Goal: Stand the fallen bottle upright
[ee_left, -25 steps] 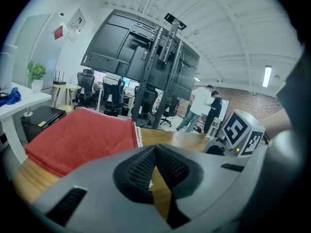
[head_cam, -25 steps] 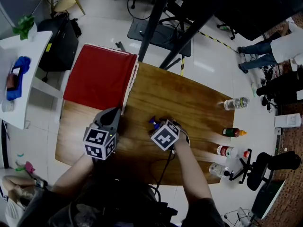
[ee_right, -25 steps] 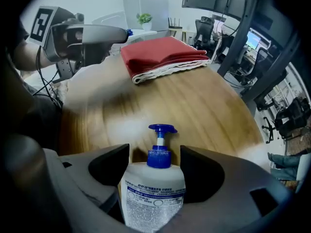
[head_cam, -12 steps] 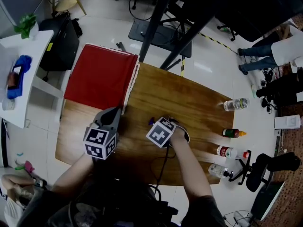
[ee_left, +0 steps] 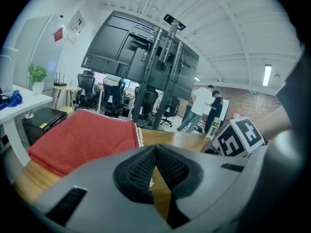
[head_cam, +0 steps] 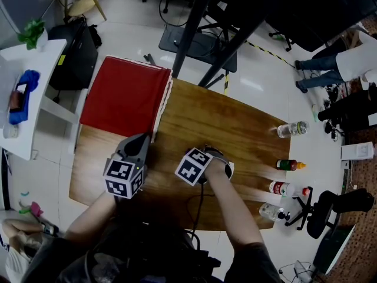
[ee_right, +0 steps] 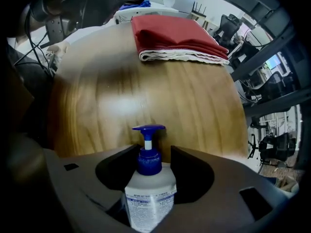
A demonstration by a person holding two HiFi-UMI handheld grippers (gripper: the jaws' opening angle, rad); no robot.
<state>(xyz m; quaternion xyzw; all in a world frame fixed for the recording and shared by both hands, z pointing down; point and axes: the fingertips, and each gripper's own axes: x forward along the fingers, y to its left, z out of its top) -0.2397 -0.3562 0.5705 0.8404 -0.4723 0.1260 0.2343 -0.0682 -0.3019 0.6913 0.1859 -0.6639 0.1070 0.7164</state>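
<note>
Since the earlier frame, the right gripper (ee_right: 151, 152) has been shifted slightly towards the table's left edge and rolled, so that the blue pump head seen beside its marker cube before is now covered in the head view. Its jaws have just been closing, and the pump bottle (ee_right: 149, 193) is held between them near the middle of the table (head_cam: 235, 122), with the pads pressed against its clear body and the pump head pointing away past the jaw tips. Whether the bottle is lying or tilted cannot be told.

Bare wood is left open from the grippers to the far edge and out towards the right edge, where a row of bottles (head_cam: 285, 188) is set. The far left corner is covered by a folded red cloth (head_cam: 123, 96). The left gripper (ee_left: 155, 152) is held just beside the cloth's near edge, its jaws brought together on nothing.
</note>
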